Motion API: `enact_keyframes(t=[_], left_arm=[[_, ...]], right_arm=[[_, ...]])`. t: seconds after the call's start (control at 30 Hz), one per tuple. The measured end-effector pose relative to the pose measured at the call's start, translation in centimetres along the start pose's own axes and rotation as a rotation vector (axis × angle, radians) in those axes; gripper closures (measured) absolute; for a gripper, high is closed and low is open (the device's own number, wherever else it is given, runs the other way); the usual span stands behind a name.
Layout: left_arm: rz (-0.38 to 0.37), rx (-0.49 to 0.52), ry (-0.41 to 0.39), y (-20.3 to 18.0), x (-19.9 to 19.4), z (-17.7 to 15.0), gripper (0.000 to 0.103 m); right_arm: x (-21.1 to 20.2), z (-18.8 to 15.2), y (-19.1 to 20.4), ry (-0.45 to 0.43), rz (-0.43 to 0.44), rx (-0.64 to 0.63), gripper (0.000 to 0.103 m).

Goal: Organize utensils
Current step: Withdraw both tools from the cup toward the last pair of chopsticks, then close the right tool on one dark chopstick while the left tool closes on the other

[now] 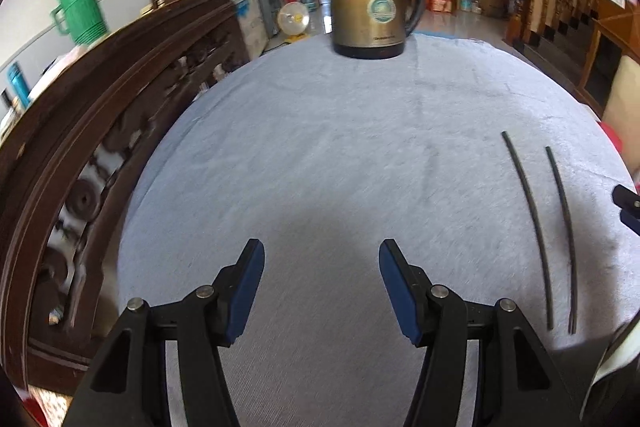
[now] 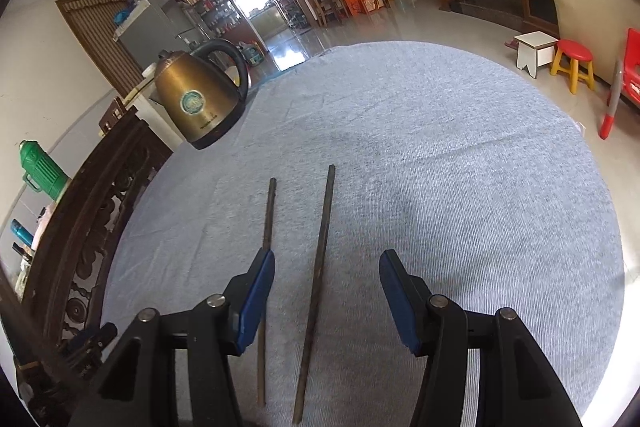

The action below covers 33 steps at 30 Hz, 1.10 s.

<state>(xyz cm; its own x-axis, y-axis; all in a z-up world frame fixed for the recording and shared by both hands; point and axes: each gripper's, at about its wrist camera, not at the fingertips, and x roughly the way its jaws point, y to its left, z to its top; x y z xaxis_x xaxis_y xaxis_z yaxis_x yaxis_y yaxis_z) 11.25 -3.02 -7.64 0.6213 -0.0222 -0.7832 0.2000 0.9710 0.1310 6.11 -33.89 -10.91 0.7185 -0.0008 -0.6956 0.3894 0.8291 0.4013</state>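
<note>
Two dark chopsticks lie side by side, a small gap apart, on the grey-blue tablecloth (image 1: 320,147). In the left wrist view the left chopstick (image 1: 530,223) and the right chopstick (image 1: 565,231) lie far to the right of my open, empty left gripper (image 1: 322,255). In the right wrist view my right gripper (image 2: 327,263) is open above them: one chopstick (image 2: 318,283) runs between the fingers, the other chopstick (image 2: 267,223) passes under the left finger (image 2: 256,291). The right gripper's tip (image 1: 628,207) shows at the left view's right edge.
A brass electric kettle (image 1: 370,7) stands at the table's far edge, also in the right wrist view (image 2: 200,99). A carved dark wooden chair back (image 1: 100,131) borders the table's left side. A green jug (image 1: 78,7) stands behind it. Stools (image 2: 572,63) stand on the floor at right.
</note>
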Motion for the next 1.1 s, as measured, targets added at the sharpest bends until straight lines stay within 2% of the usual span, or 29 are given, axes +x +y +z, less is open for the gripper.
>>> enact_keyframes(t=[0.2,0.37,0.53,0.6,0.67,0.7,0.8,0.9,1.0,1.1], left_arm=[[-0.079,0.042,0.022,-2.2,1.8,3.5,0.042],[-0.114,0.052,0.055,-3.7,3.7,6.7,0.042],[-0.159,0.065,0.091,-5.8,5.1,9.3,0.042],[-0.176,0.076,0.109,-7.0,5.8,10.1,0.042],[-0.202,0.084,0.128,-8.2,6.6,10.7,0.042],[-0.222,0.089,0.143,-8.8,6.9,11.0,0.042],[-0.285,0.116,0.195,-11.5,8.6,11.7,0.042],[-0.304,0.141,0.241,-14.1,10.3,12.2,0.043],[-0.357,0.171,0.298,-17.1,12.0,12.6,0.042],[-0.352,0.191,0.331,-18.9,13.3,12.6,0.045]], right_arm=[[4.3,2.9,1.2,0.059,-0.056,-0.068,0.045],[8.9,5.3,2.9,0.150,-0.130,-0.117,0.046],[12.6,6.0,3.8,0.247,-0.222,-0.179,0.062],[13.0,6.1,4.2,0.241,-0.269,-0.234,0.069],[12.9,6.1,4.0,0.237,-0.263,-0.246,0.088],[12.7,6.0,3.7,0.233,-0.255,-0.251,0.093],[11.9,6.2,2.1,0.226,-0.230,-0.233,0.095],[10.8,6.0,0.2,0.216,-0.206,-0.207,0.096],[9.9,5.7,-1.0,0.217,-0.179,-0.189,0.096],[9.5,5.6,-1.5,0.222,-0.155,-0.172,0.096]])
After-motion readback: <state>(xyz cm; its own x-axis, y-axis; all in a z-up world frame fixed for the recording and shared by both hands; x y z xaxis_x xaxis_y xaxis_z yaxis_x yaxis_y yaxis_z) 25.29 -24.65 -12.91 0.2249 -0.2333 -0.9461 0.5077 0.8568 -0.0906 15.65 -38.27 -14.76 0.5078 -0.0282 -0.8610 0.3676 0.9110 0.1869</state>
